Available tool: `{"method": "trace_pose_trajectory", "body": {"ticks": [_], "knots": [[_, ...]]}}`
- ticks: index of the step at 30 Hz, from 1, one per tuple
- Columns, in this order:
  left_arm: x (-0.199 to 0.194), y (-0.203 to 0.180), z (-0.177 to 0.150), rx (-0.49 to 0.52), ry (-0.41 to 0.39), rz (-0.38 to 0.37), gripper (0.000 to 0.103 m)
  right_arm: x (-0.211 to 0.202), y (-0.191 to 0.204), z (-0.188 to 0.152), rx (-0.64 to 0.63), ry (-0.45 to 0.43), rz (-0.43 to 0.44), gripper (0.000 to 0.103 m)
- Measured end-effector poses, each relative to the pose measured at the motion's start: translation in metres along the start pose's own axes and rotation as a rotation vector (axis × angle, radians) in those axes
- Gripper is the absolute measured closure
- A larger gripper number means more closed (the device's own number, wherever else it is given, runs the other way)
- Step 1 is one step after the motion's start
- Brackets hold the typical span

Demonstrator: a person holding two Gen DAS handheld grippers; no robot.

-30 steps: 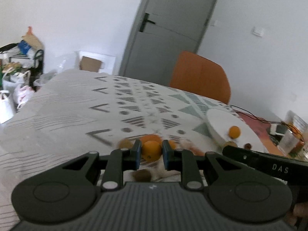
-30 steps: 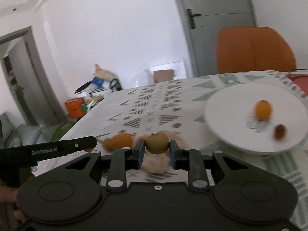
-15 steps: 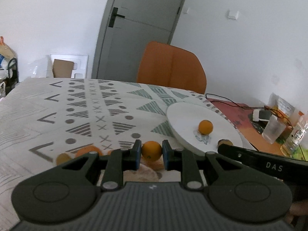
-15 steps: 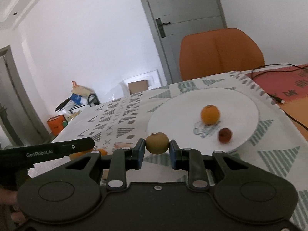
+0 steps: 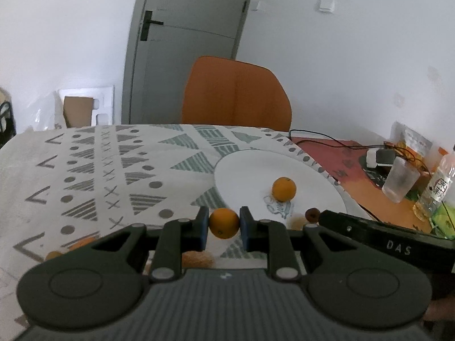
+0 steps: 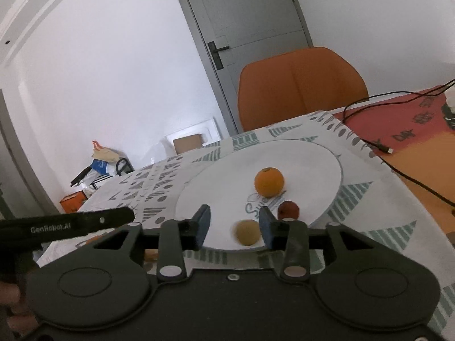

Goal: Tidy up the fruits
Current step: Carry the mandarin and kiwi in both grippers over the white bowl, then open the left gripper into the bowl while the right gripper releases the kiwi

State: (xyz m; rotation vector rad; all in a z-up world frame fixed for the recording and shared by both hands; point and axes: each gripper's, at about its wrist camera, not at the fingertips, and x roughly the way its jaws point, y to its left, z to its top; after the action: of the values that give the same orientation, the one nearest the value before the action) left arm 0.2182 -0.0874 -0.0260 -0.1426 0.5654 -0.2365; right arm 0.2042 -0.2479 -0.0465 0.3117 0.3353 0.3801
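Brown fruit (image 6: 248, 232) dropped from opening right tool (image 6: 235, 222); left tool (image 5: 224, 224) grips orange (image 5: 224, 223).

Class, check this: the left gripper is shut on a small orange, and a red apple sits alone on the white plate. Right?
Not alone. The right wrist view shows the white plate holding an orange, the red apple and a tan fruit. The left gripper does hold the small orange.
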Motion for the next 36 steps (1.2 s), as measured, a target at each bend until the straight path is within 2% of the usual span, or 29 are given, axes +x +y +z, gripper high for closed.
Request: {"method": "trace_pose_trajectory", "body": {"ticks": [5, 12, 21, 24, 25, 26, 27, 29, 32, 36], "knots": [[0.009, -0.016, 0.007, 0.025, -0.012, -0.018, 0.082, -0.009, -0.016, 0.002, 0.016, 0.004, -0.019, 0.062], [0.025, -0.036, 0.016, 0.064, -0.016, -0.039, 0.082, -0.023, -0.033, 0.001, 0.035, 0.001, -0.055, 0.055], [0.030, -0.056, 0.025, 0.107, -0.026, -0.047, 0.081, -0.035, -0.041, 0.004, 0.039, -0.016, -0.076, 0.049], [0.027, -0.058, 0.026, 0.118, -0.024, -0.030, 0.075, -0.035, -0.041, 0.004, 0.041, -0.018, -0.077, 0.047], [0.026, -0.057, 0.025, 0.116, -0.020, -0.024, 0.069, -0.036, -0.040, 0.004, 0.042, -0.016, -0.077, 0.045], [0.024, -0.055, 0.025, 0.108, -0.015, -0.017, 0.055, -0.036, -0.040, 0.004, 0.042, -0.015, -0.076, 0.044], [0.022, -0.053, 0.024, 0.099, -0.012, -0.011, 0.047, -0.036, -0.039, 0.003, 0.039, -0.014, -0.076, 0.041], [0.016, -0.046, 0.022, 0.080, -0.019, -0.004, 0.023, -0.036, -0.037, 0.003, 0.034, -0.013, -0.079, 0.035], [0.007, -0.037, 0.021, 0.065, -0.018, 0.016, 0.012, -0.037, -0.033, 0.001, 0.030, -0.019, -0.074, 0.029], [-0.002, -0.026, 0.017, 0.057, 0.011, 0.033, 0.010, -0.039, -0.028, 0.000, 0.025, -0.021, -0.069, 0.024]]}}
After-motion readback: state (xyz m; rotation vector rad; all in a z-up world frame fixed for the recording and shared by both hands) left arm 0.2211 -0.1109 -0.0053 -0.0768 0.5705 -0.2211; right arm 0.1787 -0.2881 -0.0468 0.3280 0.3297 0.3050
